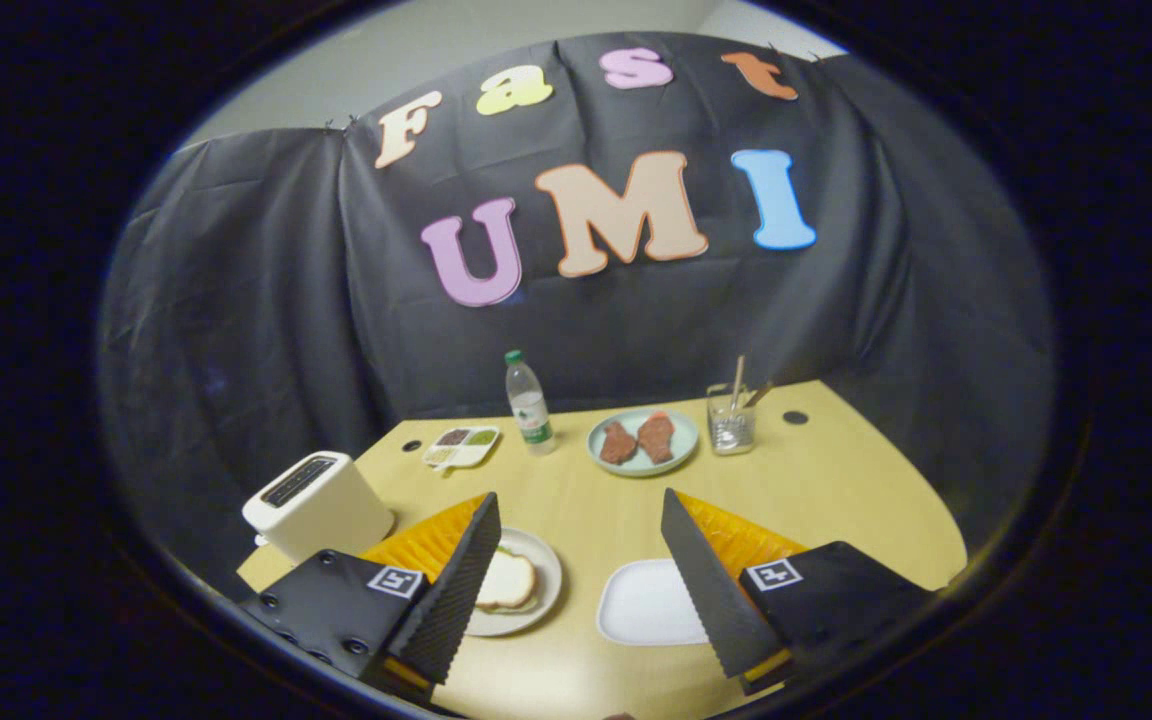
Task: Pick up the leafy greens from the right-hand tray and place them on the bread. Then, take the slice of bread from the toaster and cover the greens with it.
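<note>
The gripper (581, 570) hangs above a smooth, pale wooden table (836, 480) with its two ridged, wedge-shaped fingers spread wide apart and nothing between them but bare tabletop. Just ahead of the left finger sits a round, cream plate (544, 575), and on it lies a slice of bread (508, 580) with a soft white face and a tan crust; a sliver of green shows at its upper edge, partly hidden by the finger. Beside the right finger lies a white tray (646, 605), square with rounded corners, its surface flat and matte. To the left, near the table's edge, stands a boxy white toaster (321, 505) with a dark slot on top; whether bread sits in it cannot be told. Farther off are a small divided dish (461, 447) of seasonings, a clear plastic bottle (529, 402) with a green cap, a pale green plate (644, 441) bearing two reddish-brown pieces of meat, and a glass (732, 420) holding sticks.
</note>
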